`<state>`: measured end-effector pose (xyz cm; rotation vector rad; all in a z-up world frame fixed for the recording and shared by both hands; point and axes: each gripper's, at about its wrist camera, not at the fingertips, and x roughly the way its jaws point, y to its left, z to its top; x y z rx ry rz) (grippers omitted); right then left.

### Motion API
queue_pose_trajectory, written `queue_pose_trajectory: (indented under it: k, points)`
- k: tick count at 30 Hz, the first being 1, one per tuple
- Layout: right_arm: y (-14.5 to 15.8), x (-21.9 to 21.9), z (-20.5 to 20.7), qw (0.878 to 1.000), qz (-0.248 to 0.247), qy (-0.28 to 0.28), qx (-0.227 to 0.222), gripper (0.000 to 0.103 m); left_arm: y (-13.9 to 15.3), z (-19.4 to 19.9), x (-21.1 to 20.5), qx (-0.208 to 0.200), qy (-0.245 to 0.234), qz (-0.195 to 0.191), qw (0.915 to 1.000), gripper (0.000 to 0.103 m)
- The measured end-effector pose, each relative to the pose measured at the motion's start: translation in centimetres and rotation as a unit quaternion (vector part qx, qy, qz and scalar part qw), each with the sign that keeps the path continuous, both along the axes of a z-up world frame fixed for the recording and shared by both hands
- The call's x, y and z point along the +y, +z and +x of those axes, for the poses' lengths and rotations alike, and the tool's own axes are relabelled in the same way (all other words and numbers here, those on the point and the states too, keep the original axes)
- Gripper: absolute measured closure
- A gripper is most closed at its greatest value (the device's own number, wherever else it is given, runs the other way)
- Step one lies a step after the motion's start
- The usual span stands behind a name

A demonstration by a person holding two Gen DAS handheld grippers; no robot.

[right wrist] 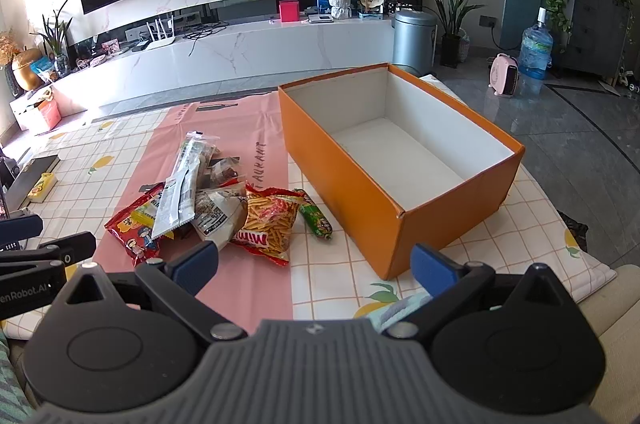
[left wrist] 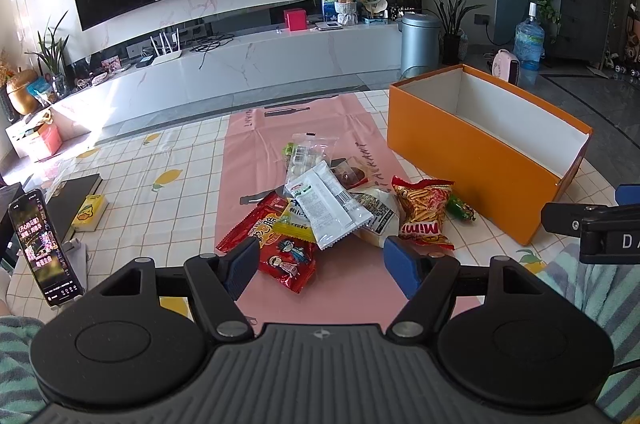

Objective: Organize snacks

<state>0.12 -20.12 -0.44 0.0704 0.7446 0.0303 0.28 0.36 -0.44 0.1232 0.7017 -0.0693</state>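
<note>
A: We note the left gripper [left wrist: 320,266] spread wide, nothing between its blue pads, held above the near edge of the snack pile [left wrist: 340,207] on the pink mat [left wrist: 340,127].

B: Agreed. We log the right gripper [right wrist: 314,264] likewise agape and empty. Orange box [right wrist: 360,191] stands just right of the pile, nothing in it.

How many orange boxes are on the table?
1. The orange box sits open at the table's right side, beside the pile of snacks, with nothing visible inside it. No other box shows on the table.
</note>
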Motion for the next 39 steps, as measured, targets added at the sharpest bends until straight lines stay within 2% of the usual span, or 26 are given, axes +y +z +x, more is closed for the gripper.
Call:
queue_pose_trajectory:
  k: [23,32,39]
  points:
    - [-0.3,0.1,0.3,1.000,0.005,-0.002,0.009,0.004,-0.4,0.0,-0.2,0.004,0.000,-0.001,1.0000,0.019]
    - [-0.9,0.1,0.7,1.000,0.026,0.004,0.015,0.004,-0.9,0.2,-0.1,0.013,-0.003,-0.003,0.9999,0.019]
    - [-2.2,0.6,1.2,1.000,0.023,0.005,0.008,0.005,-1.5,0.8,0.6,0.017,-0.006,-0.004,0.9998,0.020]
